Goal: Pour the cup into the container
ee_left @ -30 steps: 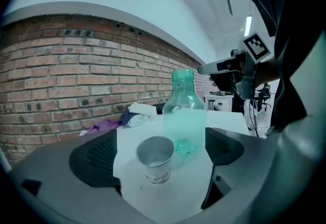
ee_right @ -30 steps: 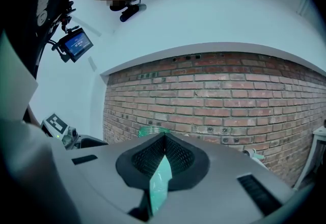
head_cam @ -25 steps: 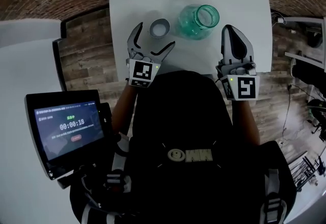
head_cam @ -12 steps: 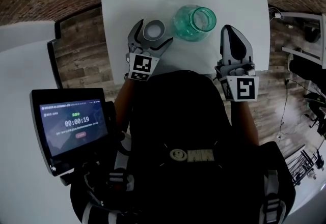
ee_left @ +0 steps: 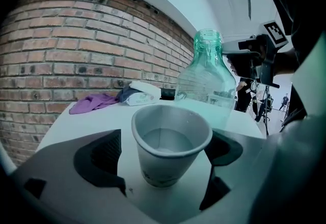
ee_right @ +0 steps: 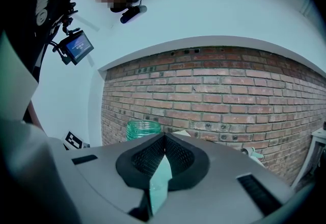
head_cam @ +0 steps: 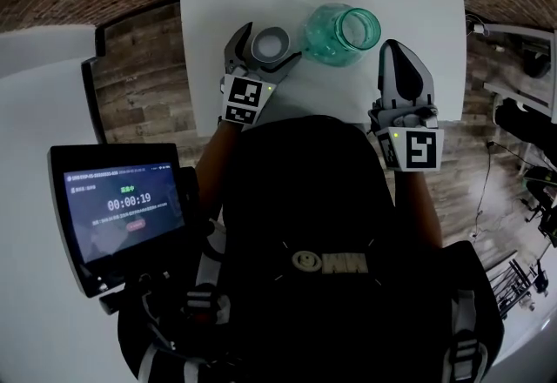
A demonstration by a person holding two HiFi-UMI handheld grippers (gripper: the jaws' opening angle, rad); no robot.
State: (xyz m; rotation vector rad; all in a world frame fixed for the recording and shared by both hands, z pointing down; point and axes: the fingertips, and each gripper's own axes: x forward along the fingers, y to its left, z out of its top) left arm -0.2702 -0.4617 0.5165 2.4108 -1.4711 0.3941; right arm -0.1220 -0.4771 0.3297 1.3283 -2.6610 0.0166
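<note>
**A:** What just changed?

**B:** A second ago the left gripper (head_cam: 265,49) was short of the cup (ee_left: 170,149). Now it has slid forward, and the cup sits right between its two jaws.

**A:** Is it holding the cup?

**B:** I don't think so. The jaws are spread wide, one on each side. In the left gripper view there is a gap between the left pad and the cup. The cup stands flat on the white table (head_cam: 418,7).

**A:** So what does that mean for the job?

**B:** The reach looks done. I think the squeeze comes next, then the lift and the tip. No pouring has started.

**A:** What is in the cup?

**B:** Clear water, about halfway up. It is a soft paper cup, so a hard squeeze could squash it and spill.

**A:** And where does the water go?

**B:** Into the green glass jar (head_cam: 341,33). It stands just beside the cup, on the right, with its mouth open and no lid. It looks empty, but I can't be sure.

**A:** What about the other hand?

**B:** The right gripper (head_cam: 399,55) has its jaws pressed together with nothing in them. It hangs to the right of the jar, not touching it.
</note>
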